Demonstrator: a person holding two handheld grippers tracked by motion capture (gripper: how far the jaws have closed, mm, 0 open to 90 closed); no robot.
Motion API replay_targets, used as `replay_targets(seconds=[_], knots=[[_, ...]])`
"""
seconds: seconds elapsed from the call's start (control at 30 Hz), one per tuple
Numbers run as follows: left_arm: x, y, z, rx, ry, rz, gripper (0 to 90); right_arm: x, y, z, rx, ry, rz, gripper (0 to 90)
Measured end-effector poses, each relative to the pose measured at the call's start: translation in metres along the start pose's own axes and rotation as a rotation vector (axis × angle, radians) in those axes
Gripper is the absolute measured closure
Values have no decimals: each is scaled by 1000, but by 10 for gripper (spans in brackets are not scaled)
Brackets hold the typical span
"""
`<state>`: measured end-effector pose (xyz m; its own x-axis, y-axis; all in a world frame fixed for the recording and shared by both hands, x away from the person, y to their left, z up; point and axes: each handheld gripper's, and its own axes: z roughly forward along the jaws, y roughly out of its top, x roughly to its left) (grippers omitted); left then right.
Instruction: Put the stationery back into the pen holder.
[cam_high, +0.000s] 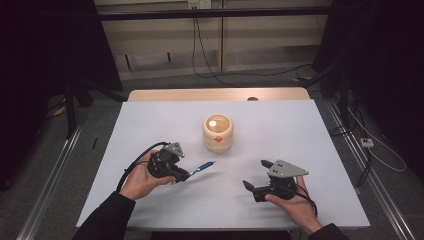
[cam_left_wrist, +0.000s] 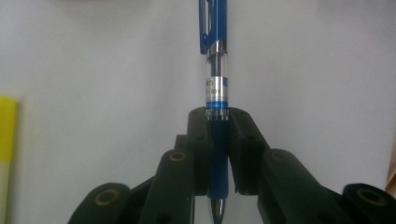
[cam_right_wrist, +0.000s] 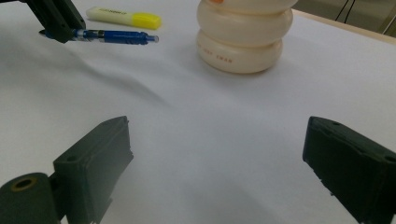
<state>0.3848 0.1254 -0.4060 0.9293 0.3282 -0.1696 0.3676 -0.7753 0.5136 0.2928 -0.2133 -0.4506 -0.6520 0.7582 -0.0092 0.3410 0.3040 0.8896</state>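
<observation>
**Two grippers, one blue pen clamped in the left**

Two black jaws of the left gripper (cam_left_wrist: 218, 135) press on the dark blue rubber sleeve of a blue ballpoint pen with a clear barrel and chrome ring (cam_left_wrist: 215, 84). In the left gripper view the metal tip lies down between the jaw arms, and the blue clip end points away over the sheet. A yellow strip sits at that view's left edge. From the high view the pen (cam_high: 204, 165) juts out of the gripper (cam_high: 184, 176) toward the middle of the table, raised off it, with its shadow on the sheet below.

The right gripper (cam_right_wrist: 219, 158) stands wide apart, with nothing between its matt, blocky pads. Its own view shows a yellow highlighter with a pale cap (cam_right_wrist: 125, 17) lying flat beyond the pen. It also shows the cream holder made of three stacked rounded rings (cam_right_wrist: 243, 37), smooth and glossy, with faint lettering on the lowest ring. From above, the holder (cam_high: 218, 132) proves to be hollow, with an orange spot on its front. It stands near mid-table, well apart from both grippers, on the smooth white table cover (cam_high: 300, 135).
</observation>
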Motion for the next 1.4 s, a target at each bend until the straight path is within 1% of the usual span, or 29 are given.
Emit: replay_targets(seconds=[0.07, 0.1, 0.23, 0.27, 0.3, 0.33, 0.37, 0.4, 0.43, 0.47, 0.5, 0.6, 0.73, 0.83, 0.87, 0.9, 0.97, 1.0, 1.07, 1.13, 1.17, 1.2, 1.27, 1.33, 1.37, 1.4], knots=[[-3, 5, 2, 8, 5, 21, 800, 4, 2, 3, 5, -3, -25, 72], [-3, 7, 2, 19, 1, 33, 800, 6, 2, 5, 10, -3, -37, 72], [-5, 14, 6, 26, -6, 48, 800, 11, 2, 9, 23, -2, -66, 69], [-7, 15, 7, 23, -8, 45, 801, 11, 3, 10, 22, -3, -74, 67], [-6, 17, 7, 32, -8, 59, 800, 12, 3, 10, 22, -7, -75, 67], [-7, 19, 8, 28, -13, 54, 801, 13, 4, 11, 25, -10, -88, 67], [-7, 21, 9, 35, -12, 71, 800, 13, 5, 11, 24, -12, -95, 69], [-8, 23, 10, 33, -15, 71, 800, 14, 6, 11, 26, -12, -97, 70], [-8, 25, 10, 35, -17, 70, 801, 14, 6, 12, 27, -15, -110, 70], [-9, 26, 11, 33, -16, 78, 800, 15, 7, 12, 26, -13, -109, 71], [-10, 27, 11, 24, -17, 78, 800, 16, 8, 13, 28, -9, -108, 72], [-15, 27, 13, 36, -29, 93, 801, 19, 8, 14, 26, -9, -112, 72], [-18, 29, 14, 31, -33, 91, 800, 22, 10, 15, 25, -11, -143, 72], [-17, 31, 15, 43, -35, 100, 800, 26, 13, 16, 28, -17, -171, 66], [-16, 32, 15, 51, -38, 105, 801, 27, 14, 17, 32, -24, -185, 66], [-16, 32, 16, 44, -45, 104, 801, 28, 15, 18, 35, -37, -196, 65], [-17, 34, 18, 53, -46, 106, 800, 30, 16, 19, 43, -45, -226, 72], [-18, 35, 19, 61, -46, 114, 800, 31, 16, 20, 44, -48, -238, 76], [-20, 37, 21, 63, -53, 117, 800, 32, 17, 21, 51, -49, -257, 89], [-21, 40, 23, 73, -59, 131, 800, 34, 16, 22, 62, -64, -298, 99], [-21, 42, 23, 84, -61, 149, 800, 36, 15, 22, 66, -71, -320, 106], [-23, 44, 25, 79, -63, 146, 800, 37, 15, 22, 69, -74, -335, 112], [-24, 50, 27, 86, -66, 159, 800, 38, 15, 22, 69, -79, -360, 139], [-26, 56, 29, 69, -49, 159, 800, 38, 15, 21, 69, -80, -382, 184], [-26, 59, 29, 67, -50, 165, 801, 38, 16, 21, 68, -84, -389, 184], [-27, 62, 30, 63, -53, 160, 800, 38, 16, 21, 70, -95, -400, 184]])
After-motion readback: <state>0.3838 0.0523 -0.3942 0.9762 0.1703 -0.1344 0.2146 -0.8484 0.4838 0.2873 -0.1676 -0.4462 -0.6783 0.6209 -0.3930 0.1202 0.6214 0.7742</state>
